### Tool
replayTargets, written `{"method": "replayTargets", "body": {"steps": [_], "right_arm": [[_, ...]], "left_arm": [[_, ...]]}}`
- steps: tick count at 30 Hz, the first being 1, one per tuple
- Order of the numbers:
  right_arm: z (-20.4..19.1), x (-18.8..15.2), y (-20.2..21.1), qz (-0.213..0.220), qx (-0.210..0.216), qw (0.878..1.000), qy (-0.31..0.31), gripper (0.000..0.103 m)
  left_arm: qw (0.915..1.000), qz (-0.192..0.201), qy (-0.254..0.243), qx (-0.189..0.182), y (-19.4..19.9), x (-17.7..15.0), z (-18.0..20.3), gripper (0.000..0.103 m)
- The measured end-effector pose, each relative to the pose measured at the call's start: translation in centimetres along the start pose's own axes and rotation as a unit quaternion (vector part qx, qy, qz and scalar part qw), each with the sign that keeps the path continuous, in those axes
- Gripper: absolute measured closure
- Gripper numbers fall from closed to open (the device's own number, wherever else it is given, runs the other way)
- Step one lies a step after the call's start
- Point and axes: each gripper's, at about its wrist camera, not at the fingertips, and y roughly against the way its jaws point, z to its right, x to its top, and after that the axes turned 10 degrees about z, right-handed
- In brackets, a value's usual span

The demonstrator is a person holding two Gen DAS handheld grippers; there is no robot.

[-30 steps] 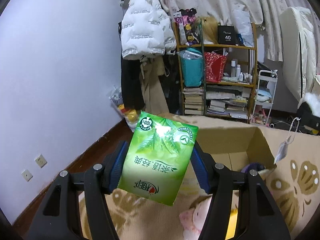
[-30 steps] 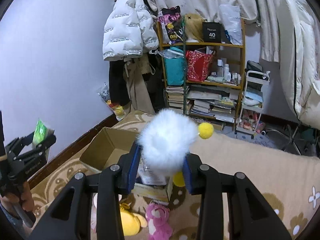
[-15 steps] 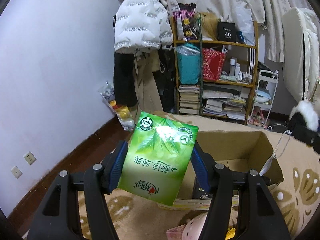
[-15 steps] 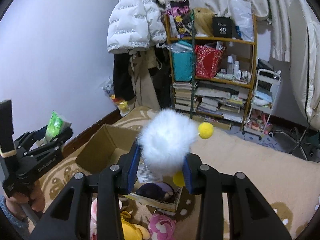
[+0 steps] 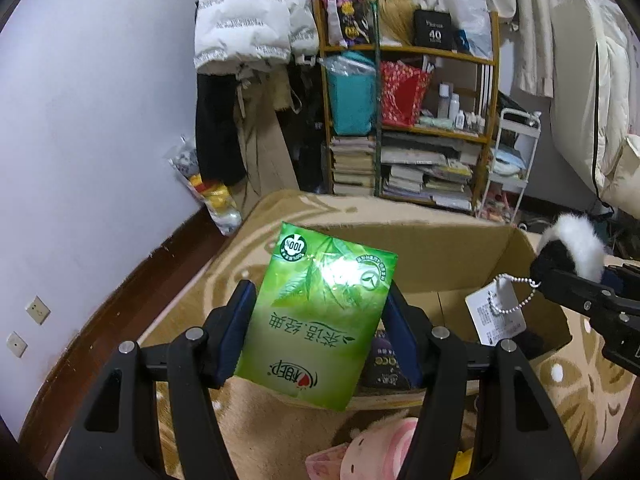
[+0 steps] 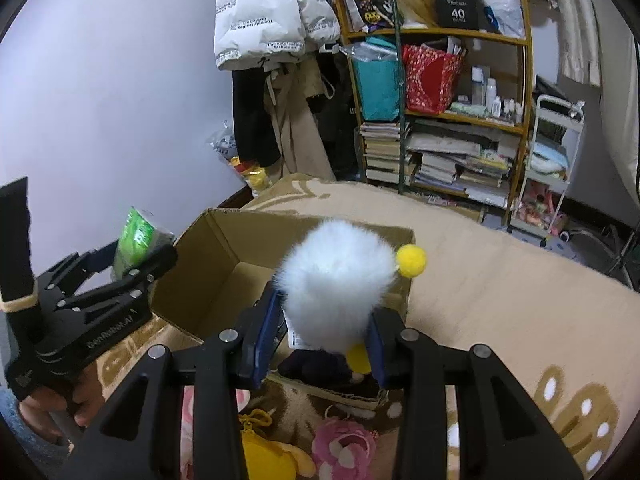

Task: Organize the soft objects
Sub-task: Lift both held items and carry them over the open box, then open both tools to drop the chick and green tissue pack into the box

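Left gripper (image 5: 320,332) clamped on green tissue pack (image 5: 320,320), held above near edge of cardboard box (image 5: 440,248); right gripper (image 6: 322,332) clamped on white fluffy toy (image 6: 336,284), over open box; box on beige patterned blanket (image 6: 500,292); pink plush (image 6: 340,444) and yellow plush (image 6: 272,460) beside box.

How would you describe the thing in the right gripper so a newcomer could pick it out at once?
Find the open cardboard box on the beige patterned blanket. Just above its near edge, the right gripper is shut on a white fluffy plush. Unlike the pink plush and yellow plush lying below, it is a pale fur ball with a small yellow pompom at its side.
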Motion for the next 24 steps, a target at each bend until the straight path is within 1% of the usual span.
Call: {"method": "replayTargets", "body": {"steps": [4,6,7,8,10,14,17,18,21,22,23,24], "right_arm": [[0.3,-0.2,-0.3,-0.007,0.005,1.000,-0.008,0.061],[0.5,-0.2,-0.4,-0.008,0.014,1.000,-0.018,0.058],[0.6,-0.1,-0.4,-0.009,0.018,1.000,-0.020,0.058],[0.5,-0.1,-0.5,-0.012,0.019,1.000,-0.017,0.058],[0.2,-0.3,-0.6,-0.016,0.018,1.000,-0.004,0.058],[-0.3,-0.6,-0.9,-0.024,0.026,0.999,0.002,0.058],[-0.6,-0.5,-0.8,-0.019,0.028,0.999,0.007,0.056],[-0.5,-0.5,-0.8,-0.019,0.030,0.999,0.005,0.053],[-0.4,-0.4,-0.7,-0.018,0.027,0.999,0.000,0.040],[-0.3,-0.4,-0.6,-0.015,0.026,1.000,-0.001,0.035],[-0.3,-0.2,-0.5,-0.013,0.026,1.000,-0.002,0.032],[-0.3,-0.1,-0.4,-0.011,0.023,1.000,-0.003,0.025]], "left_arm": [[0.9999,-0.007,0.000,-0.008,-0.2,-0.4,0.3,0.041],[0.9999,-0.005,-0.006,-0.008,-0.1,-0.4,0.6,0.036],[0.9999,-0.004,-0.009,-0.009,0.0,-0.4,0.7,0.030],[0.9999,-0.004,-0.009,-0.007,0.0,-0.4,0.7,0.027],[1.0000,-0.001,-0.009,-0.003,0.2,-0.5,0.7,0.027],[0.9999,-0.012,-0.003,-0.005,0.0,-0.4,0.3,0.026],[0.9998,-0.016,-0.001,-0.007,0.2,-0.4,0.0,0.026],[0.9998,-0.016,-0.003,-0.006,0.3,-0.4,0.0,0.026],[0.9998,-0.016,-0.004,-0.004,0.8,-0.2,-0.2,0.023],[0.9998,-0.017,-0.003,-0.003,1.0,-0.2,-0.3,0.017],[0.9999,-0.017,-0.002,-0.001,1.2,-0.3,-0.5,0.013],[0.9999,-0.016,-0.001,-0.001,1.4,-0.3,-0.6,0.013]]}}
